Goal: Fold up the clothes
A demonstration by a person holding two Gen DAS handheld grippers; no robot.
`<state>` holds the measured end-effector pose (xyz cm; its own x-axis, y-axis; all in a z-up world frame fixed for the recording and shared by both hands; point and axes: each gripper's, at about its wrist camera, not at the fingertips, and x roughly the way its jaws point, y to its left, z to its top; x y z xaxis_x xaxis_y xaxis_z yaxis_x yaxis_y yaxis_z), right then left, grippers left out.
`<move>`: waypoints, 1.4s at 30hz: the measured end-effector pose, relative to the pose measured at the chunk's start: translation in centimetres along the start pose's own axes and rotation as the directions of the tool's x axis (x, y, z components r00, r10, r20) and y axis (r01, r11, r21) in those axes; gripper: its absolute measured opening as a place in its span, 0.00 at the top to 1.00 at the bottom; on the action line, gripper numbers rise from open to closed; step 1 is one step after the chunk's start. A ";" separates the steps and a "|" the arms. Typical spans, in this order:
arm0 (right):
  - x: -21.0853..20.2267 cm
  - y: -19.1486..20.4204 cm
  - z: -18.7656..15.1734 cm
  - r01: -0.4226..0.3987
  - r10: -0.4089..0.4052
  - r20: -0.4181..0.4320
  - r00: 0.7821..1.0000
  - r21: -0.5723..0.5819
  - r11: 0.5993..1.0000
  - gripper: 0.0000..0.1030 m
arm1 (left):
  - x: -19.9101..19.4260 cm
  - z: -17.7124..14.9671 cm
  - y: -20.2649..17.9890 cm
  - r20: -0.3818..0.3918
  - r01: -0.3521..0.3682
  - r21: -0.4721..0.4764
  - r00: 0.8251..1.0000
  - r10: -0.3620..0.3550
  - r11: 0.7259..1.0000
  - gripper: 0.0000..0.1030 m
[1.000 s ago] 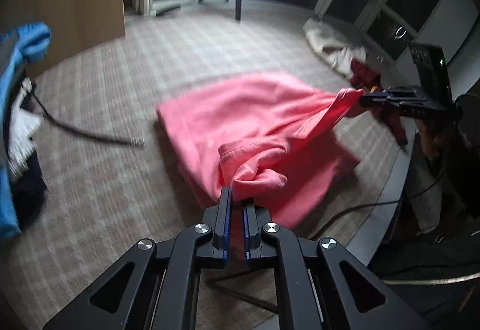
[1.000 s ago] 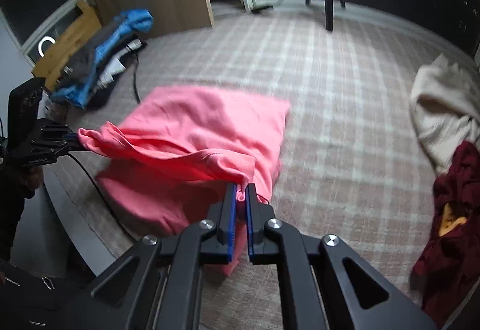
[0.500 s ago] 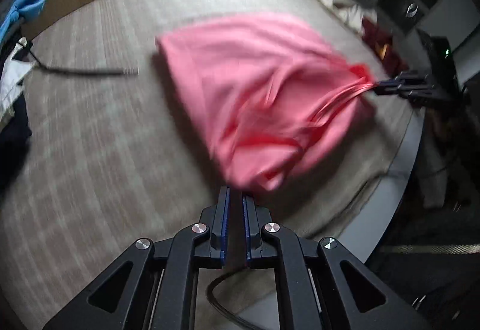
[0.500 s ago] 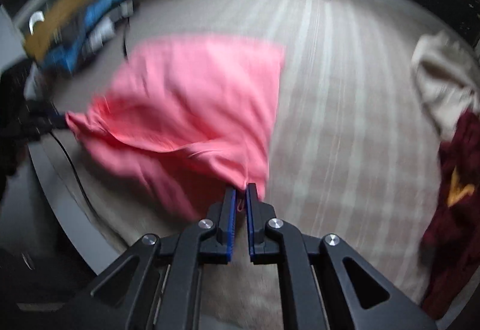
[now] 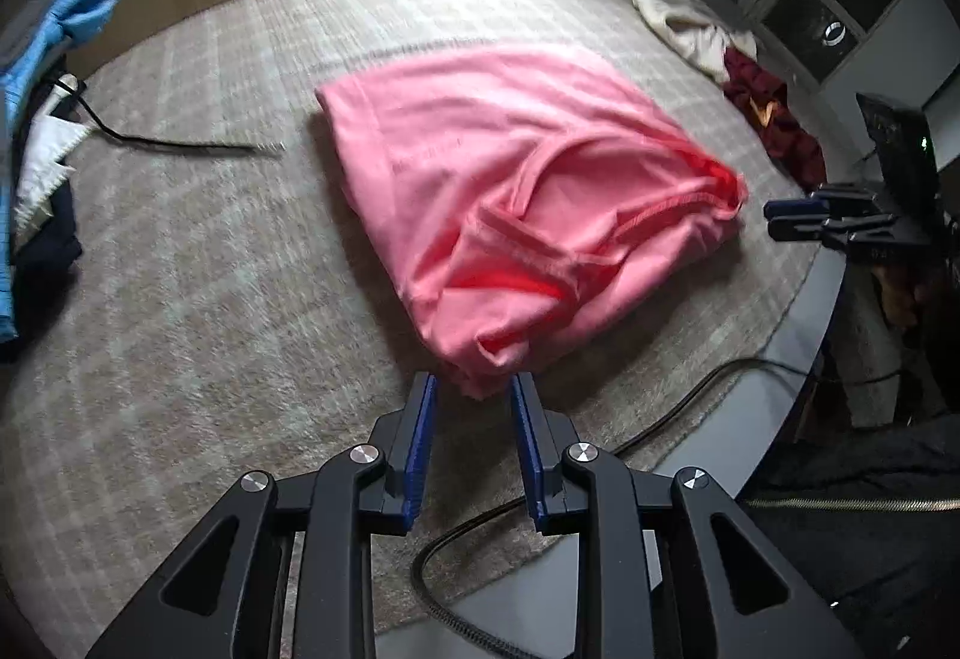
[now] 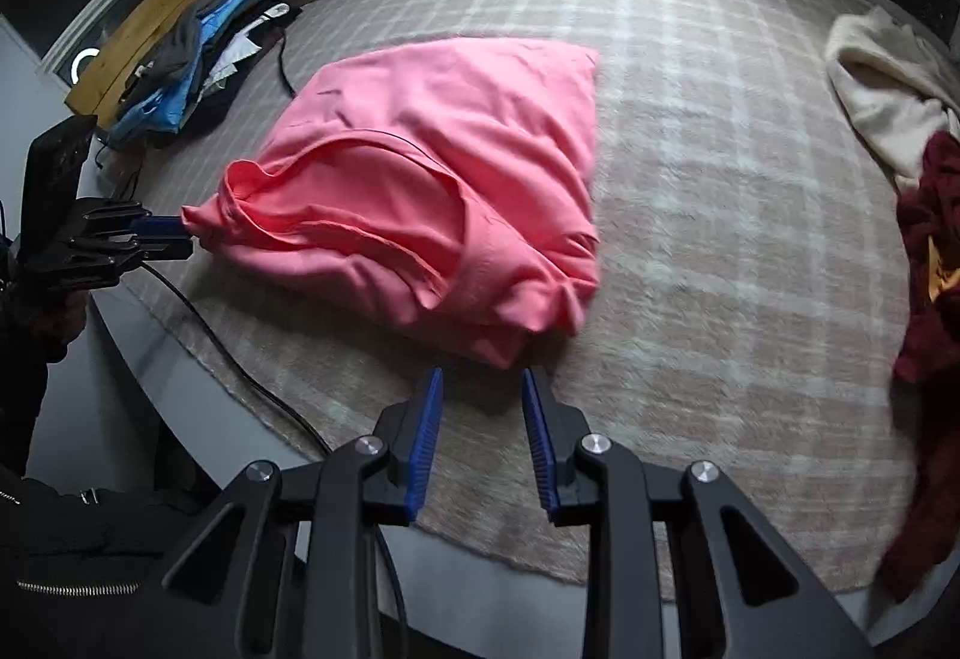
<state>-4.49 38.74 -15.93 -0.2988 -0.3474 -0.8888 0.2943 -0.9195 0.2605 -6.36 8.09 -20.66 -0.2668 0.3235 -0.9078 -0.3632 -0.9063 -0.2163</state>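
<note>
Pink garment lies doubled over at centre frame on the checked rug, its near edge rumpled. I have my left gripper and right gripper opening, nothing pinched between them. One fold looks done; smoothing and further folds remain.

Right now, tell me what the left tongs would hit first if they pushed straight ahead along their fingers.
Most likely the near corner of the pink garment, which sits just past the left tongs, whose jaws are opening. Depth is unclear; they might meet the plaid rug under it instead.
</note>
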 end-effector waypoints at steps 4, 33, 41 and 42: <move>-0.7 0.0 1.5 0.012 -0.011 0.046 0.999 -0.012 1.000 0.73 | -1.3 1.1 -0.6 0.052 -0.035 0.045 0.998 0.033 0.998 0.73; 0.7 2.3 4.4 0.051 -0.053 -0.011 0.999 -0.148 0.988 0.55 | -0.7 3.1 -2.3 -0.016 0.044 0.224 0.999 -0.042 0.974 0.81; 5.1 2.3 4.9 0.067 -0.080 -0.095 0.992 -0.137 0.988 0.96 | 3.6 4.2 -3.5 -0.092 0.094 0.285 0.993 -0.070 0.954 0.76; 5.2 2.4 4.9 0.065 -0.080 -0.100 0.992 -0.140 0.988 0.96 | 4.2 4.0 -3.3 -0.110 0.086 0.284 0.992 -0.057 0.955 0.76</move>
<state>-9.76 33.83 -18.10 -0.2290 -0.2530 -0.9400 0.3982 -0.9055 0.1467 -9.87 13.53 -22.34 -0.1460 0.3428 -0.9280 -0.6237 -0.7601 -0.1827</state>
